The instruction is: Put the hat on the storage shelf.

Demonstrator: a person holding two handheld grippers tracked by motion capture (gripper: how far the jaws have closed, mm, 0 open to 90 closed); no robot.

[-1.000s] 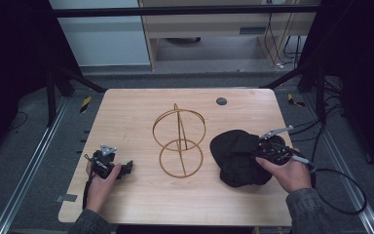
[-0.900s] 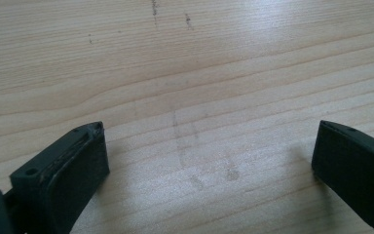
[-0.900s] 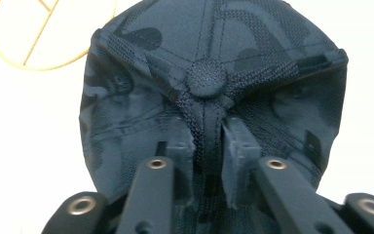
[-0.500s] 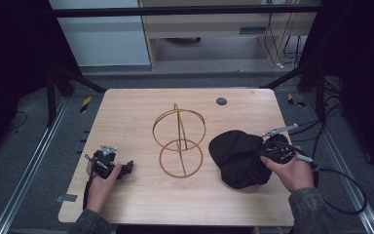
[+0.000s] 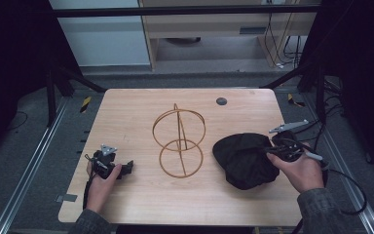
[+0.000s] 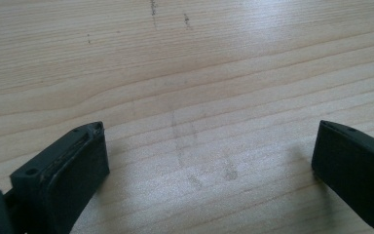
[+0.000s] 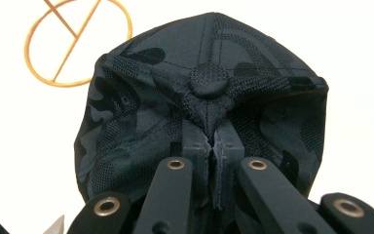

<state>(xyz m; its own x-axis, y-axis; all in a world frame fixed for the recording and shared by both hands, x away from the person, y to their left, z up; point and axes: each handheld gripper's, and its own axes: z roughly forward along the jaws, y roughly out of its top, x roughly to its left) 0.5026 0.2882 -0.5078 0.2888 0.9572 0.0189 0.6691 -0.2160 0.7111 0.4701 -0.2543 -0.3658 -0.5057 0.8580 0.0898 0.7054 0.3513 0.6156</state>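
A black camouflage cap (image 5: 244,158) lies on the right part of the wooden table (image 5: 136,112). My right gripper (image 5: 271,147) is shut on its fabric; in the right gripper view the cap (image 7: 204,97) bulges above the closed jaws, which pinch a fold just below the top button. A gold wire stand (image 5: 178,141) of two rings on a post rises at the table's centre, and the stand (image 7: 75,41) sits beyond the cap. My left gripper (image 5: 126,167) rests open near the front left, its fingers (image 6: 68,165) wide apart over bare wood.
A small dark round disc (image 5: 221,101) lies near the table's far edge. Metal rails run along both sides of the table. A cable trails from the right gripper off the right edge.
The right gripper has shifted slightly right and toward me with the cap, which has bunched up a little. The left gripper has stayed in place.
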